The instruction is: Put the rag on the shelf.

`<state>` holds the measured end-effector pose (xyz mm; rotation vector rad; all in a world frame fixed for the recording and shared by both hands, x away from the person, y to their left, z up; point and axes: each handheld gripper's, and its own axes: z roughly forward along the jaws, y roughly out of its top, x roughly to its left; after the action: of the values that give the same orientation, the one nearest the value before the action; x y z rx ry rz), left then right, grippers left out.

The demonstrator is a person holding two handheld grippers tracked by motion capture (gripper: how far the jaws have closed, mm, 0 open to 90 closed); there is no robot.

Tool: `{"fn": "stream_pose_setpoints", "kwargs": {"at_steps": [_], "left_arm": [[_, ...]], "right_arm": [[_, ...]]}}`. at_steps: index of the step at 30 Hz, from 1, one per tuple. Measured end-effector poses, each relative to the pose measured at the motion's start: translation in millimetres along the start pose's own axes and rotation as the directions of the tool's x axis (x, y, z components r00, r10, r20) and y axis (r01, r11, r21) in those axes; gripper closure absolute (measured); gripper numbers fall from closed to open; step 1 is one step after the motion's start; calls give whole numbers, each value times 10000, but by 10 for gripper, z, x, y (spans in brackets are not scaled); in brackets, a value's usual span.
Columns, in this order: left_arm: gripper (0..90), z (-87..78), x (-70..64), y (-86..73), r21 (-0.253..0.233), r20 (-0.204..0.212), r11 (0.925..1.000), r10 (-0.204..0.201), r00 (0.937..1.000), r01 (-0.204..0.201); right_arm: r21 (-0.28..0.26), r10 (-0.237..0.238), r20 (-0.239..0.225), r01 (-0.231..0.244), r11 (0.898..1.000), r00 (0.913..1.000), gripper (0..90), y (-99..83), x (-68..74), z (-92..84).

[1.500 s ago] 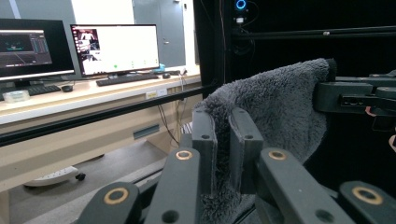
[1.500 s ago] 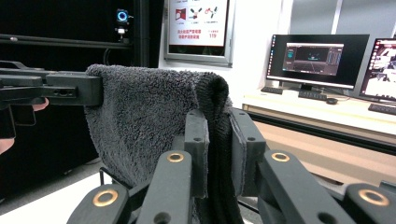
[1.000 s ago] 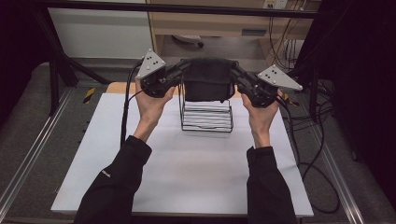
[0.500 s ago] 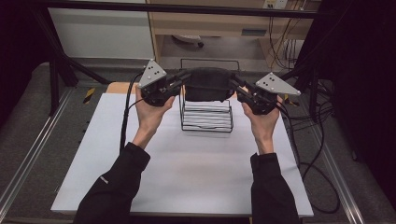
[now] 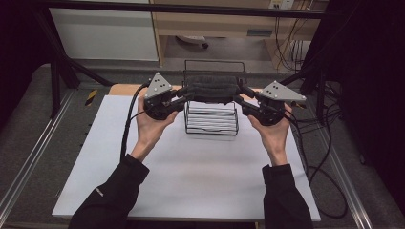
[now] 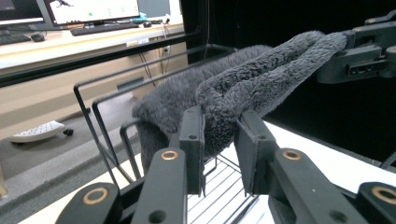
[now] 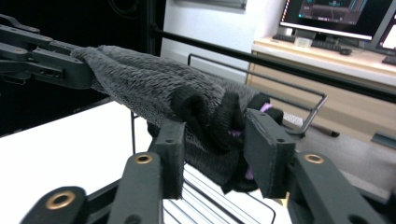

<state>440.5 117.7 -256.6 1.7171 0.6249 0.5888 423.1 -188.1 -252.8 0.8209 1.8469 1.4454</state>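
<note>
Dark fleece cloth (image 5: 211,89) overhangs wire rack's (image 5: 212,125) top edges.

A white worktop (image 5: 191,171) stands on grey floor (image 5: 28,119). Beyond the worktop are a white cabinet (image 5: 105,33) and a wooden desk (image 5: 215,24); black cables (image 5: 329,157) trail beside it. Monitors (image 7: 336,14) glow on the desk.

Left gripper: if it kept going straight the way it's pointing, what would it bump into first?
The left gripper would push into the fuzzy dark grey cloth lying between its just-opening jaws. Beyond that, probably the right gripper, though depth is hard to judge.
</note>
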Motion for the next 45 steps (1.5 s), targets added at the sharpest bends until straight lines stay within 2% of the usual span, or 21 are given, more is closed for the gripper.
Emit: {"fn": "stream_pose_setpoints", "kwargs": {"at_steps": [7, 14, 22, 26, 35, 39, 42, 45], "left_arm": [[661, 24, -7, -111, 678, 34, 9976, -161, 9999, 158], [632, 66, -16, -224, 1153, 2, 9930, -260, 9997, 258], [574, 142, -11, -349, 1694, -191, 9845, -430, 9989, 456], [537, 207, 13, -416, 2025, -329, 9777, -502, 9982, 559], [444, 304, 102, -613, 2664, -609, 9604, -676, 9959, 815], [400, 278, 127, -682, 2861, -563, 9537, -802, 9952, 930], [355, 230, 125, -719, 3115, -514, 9459, -790, 9955, 911], [311, 162, 133, -752, 3234, -537, 9415, -814, 9952, 945]], "right_arm": [[632, 306, -26, -304, 9975, 9995, 541, -56, 29, -18], [1165, 765, -93, -749, 9904, 9970, 510, -164, 10, -27], [1472, 1486, -239, -1435, 9786, 9886, 484, -353, -51, -17], [1614, 1675, -196, -1622, 9735, 9857, 457, -474, -80, 46], [1864, 1966, -78, -1917, 9636, 9805, 313, -754, -147, 186], [1875, 2055, -84, -2003, 9616, 9786, 236, -796, -148, 166], [1923, 1946, -185, -1876, 9632, 9807, 172, -800, -125, 138], [2016, 1994, -363, -1882, 9612, 9792, 124, -801, -102, 105]]}}
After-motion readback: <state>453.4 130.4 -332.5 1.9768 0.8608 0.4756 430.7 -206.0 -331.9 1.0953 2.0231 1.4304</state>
